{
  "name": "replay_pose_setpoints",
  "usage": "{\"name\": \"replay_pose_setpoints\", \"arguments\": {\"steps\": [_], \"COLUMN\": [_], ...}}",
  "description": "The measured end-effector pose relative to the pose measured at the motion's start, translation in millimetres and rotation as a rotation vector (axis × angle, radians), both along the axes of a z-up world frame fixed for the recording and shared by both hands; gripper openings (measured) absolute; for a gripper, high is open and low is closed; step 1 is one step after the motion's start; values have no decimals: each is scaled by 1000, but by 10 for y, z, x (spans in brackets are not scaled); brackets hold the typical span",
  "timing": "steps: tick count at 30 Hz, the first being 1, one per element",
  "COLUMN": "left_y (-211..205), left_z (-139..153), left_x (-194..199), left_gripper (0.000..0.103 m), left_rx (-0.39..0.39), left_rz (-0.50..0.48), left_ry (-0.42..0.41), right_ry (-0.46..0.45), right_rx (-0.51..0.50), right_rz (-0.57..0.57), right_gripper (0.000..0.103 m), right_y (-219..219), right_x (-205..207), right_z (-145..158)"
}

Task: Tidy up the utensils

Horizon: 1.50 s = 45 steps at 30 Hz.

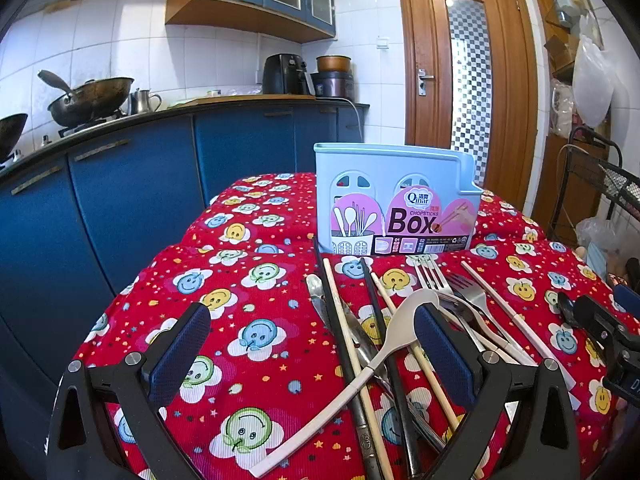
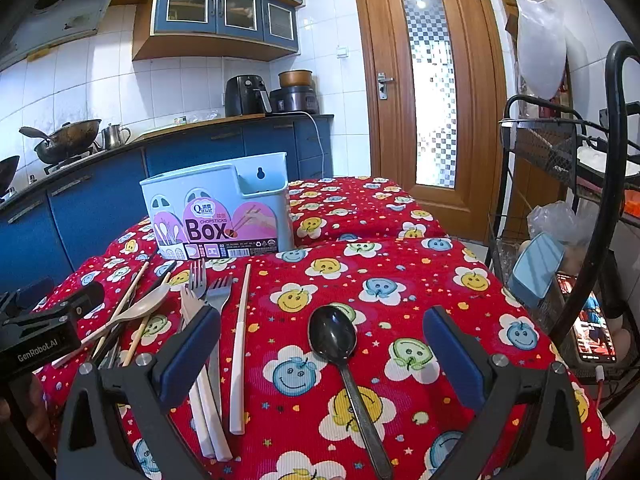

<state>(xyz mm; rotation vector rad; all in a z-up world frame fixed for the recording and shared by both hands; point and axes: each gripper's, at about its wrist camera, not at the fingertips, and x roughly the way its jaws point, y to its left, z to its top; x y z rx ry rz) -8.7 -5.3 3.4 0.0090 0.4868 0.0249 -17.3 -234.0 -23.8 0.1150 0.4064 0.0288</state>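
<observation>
While level, both hand-held grippers [image 1: 312,344] [image 2: 320,344] agape

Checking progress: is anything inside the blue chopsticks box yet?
Nothing rises above the rim of the chopsticks box, and the small end pocket looks empty. Its walls hide the lower interior.

Open cloth on both flanks, utensil pile blocking the middle

Bare red tablecloth [image 1: 248,272] lies open left of the crossed pile of chopsticks, forks and white spoon [image 1: 404,312], which sits just before the blue chopsticks box [image 1: 394,200]. To the right, only 1 black spoon [image 2: 334,340] lies between the right gripper's [image 2: 320,344] spread fingers; a wire rack [image 2: 560,152] crowds the table's right edge.
</observation>
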Motion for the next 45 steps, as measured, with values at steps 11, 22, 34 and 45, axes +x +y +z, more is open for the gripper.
{"name": "replay_pose_setpoints", "arguments": {"steps": [11,22,34,45], "left_y": [-36,-85,-263,-463], "left_z": [1,110,92,3], "left_x": [-3,-4,196,450], "left_gripper": [101,101,88,59], "left_rx": [22,87,191,213], "left_rz": [-5,-72,-248,-357], "left_ry": [-2,40,214,330], "right_ry": [17,129,336,521], "right_rx": [7,63,-51,-18], "right_rz": [2,97,174,218], "right_gripper": [103,103,86,53], "right_y": [-1,-79,-151,-237], "right_x": [17,159,412,691], "right_z": [0,43,157,-28]}}
